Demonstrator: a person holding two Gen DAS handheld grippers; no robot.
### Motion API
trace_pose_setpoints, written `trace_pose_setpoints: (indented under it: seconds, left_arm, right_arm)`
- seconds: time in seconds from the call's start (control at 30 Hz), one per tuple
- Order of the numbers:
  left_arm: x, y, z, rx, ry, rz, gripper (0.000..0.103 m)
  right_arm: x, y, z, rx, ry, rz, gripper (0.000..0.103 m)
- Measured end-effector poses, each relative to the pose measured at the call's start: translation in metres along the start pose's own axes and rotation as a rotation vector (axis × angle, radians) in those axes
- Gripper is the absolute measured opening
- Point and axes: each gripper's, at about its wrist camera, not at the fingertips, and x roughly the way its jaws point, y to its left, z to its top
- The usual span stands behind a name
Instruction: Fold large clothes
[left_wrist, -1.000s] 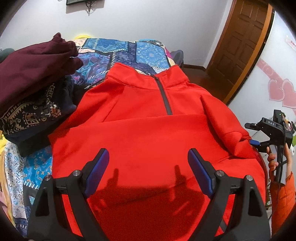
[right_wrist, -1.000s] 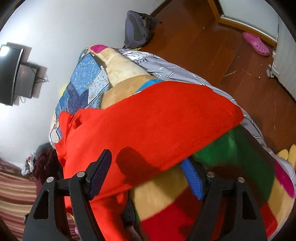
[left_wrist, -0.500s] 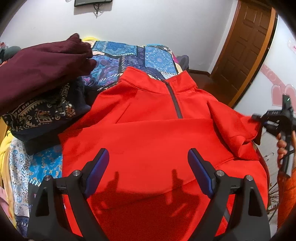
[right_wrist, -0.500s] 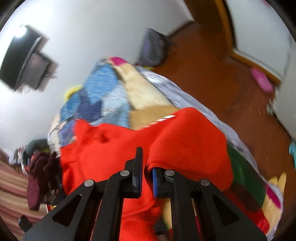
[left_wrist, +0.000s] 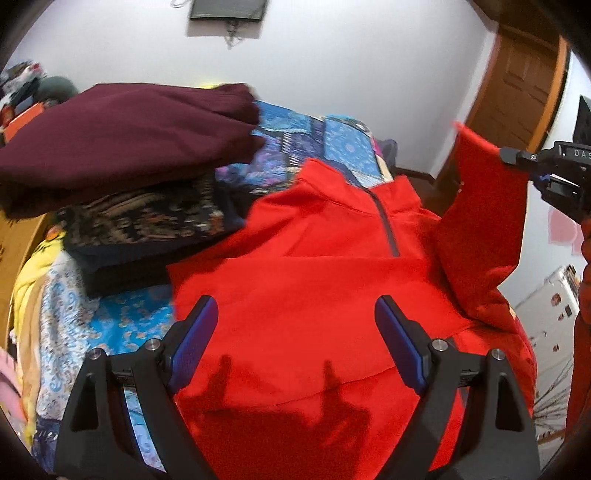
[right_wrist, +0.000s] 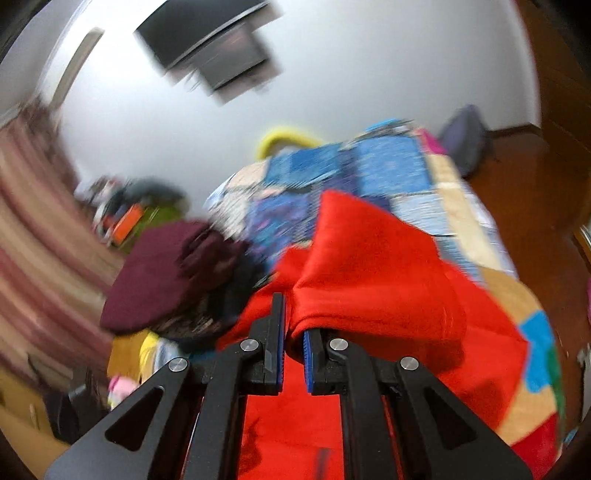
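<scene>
A: Jumper (left_wrist: 314, 295) — the red one lies front-up on the bed (left_wrist: 110, 325), collar toward the far edge, beside a stack of folded clothes (left_wrist: 122, 177) along the left edge.

B: And the tongs?

A: The right tongs (right_wrist: 293, 339) are pinched shut on the sleeve (left_wrist: 480, 206), holding it in the air above the right edge. The left tongs (left_wrist: 295, 332) hang wide open over the hem, gripping nothing.

B: So which step?

A: Folding the sleeve in, I'd judge. The right view is blurred, so how deep the grip goes is unclear. Next, carry the sleeve across the chest, lay it flat, then let go.
</scene>
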Motion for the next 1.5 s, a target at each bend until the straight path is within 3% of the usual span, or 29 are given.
trace_pose_setpoints:
  seconds: [0.23,0.43,0.53,0.67,0.87,1.0,1.03,1.23,1.33,1.5]
  left_arm:
    - [-0.017,0.052,-0.008,-0.099,-0.017,0.052,0.087]
    - [-0.025,0.083,-0.02,-0.149,-0.01,0.087,0.087]
    - [-0.025,0.09,-0.025,-0.167,-0.002,0.09,0.087]
    - [-0.02,0.089,-0.026,-0.174,0.018,0.074,0.087]
    - [-0.003,0.067,-0.019,-0.168,0.054,0.006,0.087]
    - [0.013,0.037,-0.011,-0.113,0.075,-0.002,0.087]
    - [0.018,0.03,-0.01,-0.093,0.081,-0.001,0.087]
    - [0.064,-0.018,-0.001,0.034,0.188,-0.048,0.086]
    - [0.091,-0.038,-0.001,0.092,0.251,-0.046,0.078]
    - [0.129,-0.058,-0.003,0.121,0.342,-0.055,0.076]
  right_arm:
    - [0.094,0.058,-0.045,-0.158,0.255,0.022,0.007]
    - [0.148,0.072,-0.095,-0.208,0.497,0.027,0.007]
    - [0.155,0.071,-0.108,-0.209,0.565,0.036,0.007]
    - [0.137,0.066,-0.101,-0.241,0.538,0.015,0.007]
    - [0.081,0.047,-0.07,-0.283,0.388,-0.052,0.014]
    - [0.052,0.023,-0.057,-0.271,0.277,-0.129,0.047]
    - [0.044,0.014,-0.055,-0.265,0.243,-0.153,0.049]
    - [0.011,-0.03,-0.048,-0.218,0.172,-0.258,0.049]
    - [0.0,-0.054,-0.049,-0.169,0.152,-0.302,0.049]
    - [-0.011,-0.094,-0.057,-0.086,0.154,-0.364,0.05]
